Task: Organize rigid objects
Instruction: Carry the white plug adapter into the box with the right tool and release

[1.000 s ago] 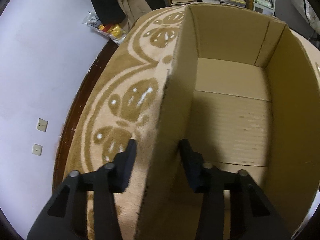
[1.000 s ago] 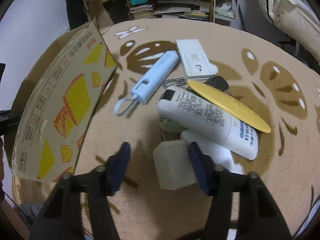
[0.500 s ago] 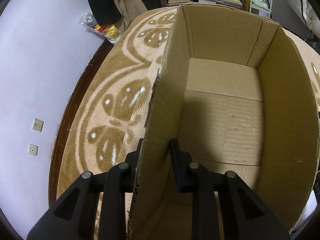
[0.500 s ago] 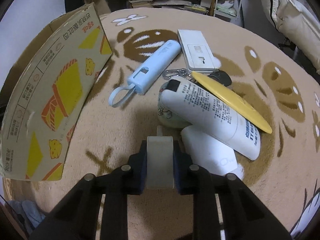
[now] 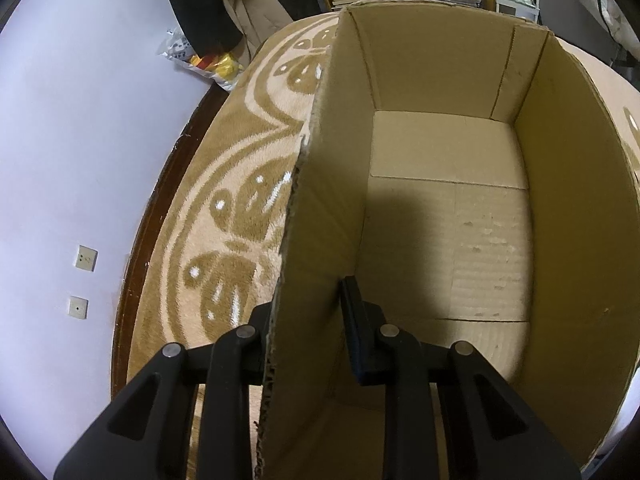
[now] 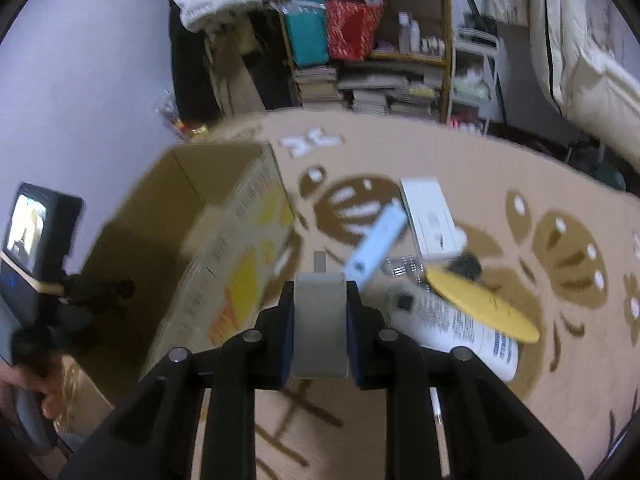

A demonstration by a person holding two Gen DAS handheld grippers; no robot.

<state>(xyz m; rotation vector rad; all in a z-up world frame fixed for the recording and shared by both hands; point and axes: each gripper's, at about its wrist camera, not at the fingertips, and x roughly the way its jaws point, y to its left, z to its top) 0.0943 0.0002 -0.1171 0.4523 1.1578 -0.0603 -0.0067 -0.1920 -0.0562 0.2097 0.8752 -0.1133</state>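
The box (image 5: 440, 216) is plain matt corrugated cardboard, its cut edge rough and fluted, with glossier yellow and orange print on its outer side. It stands on a fuzzy pile rug (image 5: 240, 184) in tan and cream. The grippers' fingers (image 6: 360, 320) are matt black plastic with small metal pins, and the block (image 6: 319, 320) between the right pair looks smooth, dull, translucent whitish plastic.
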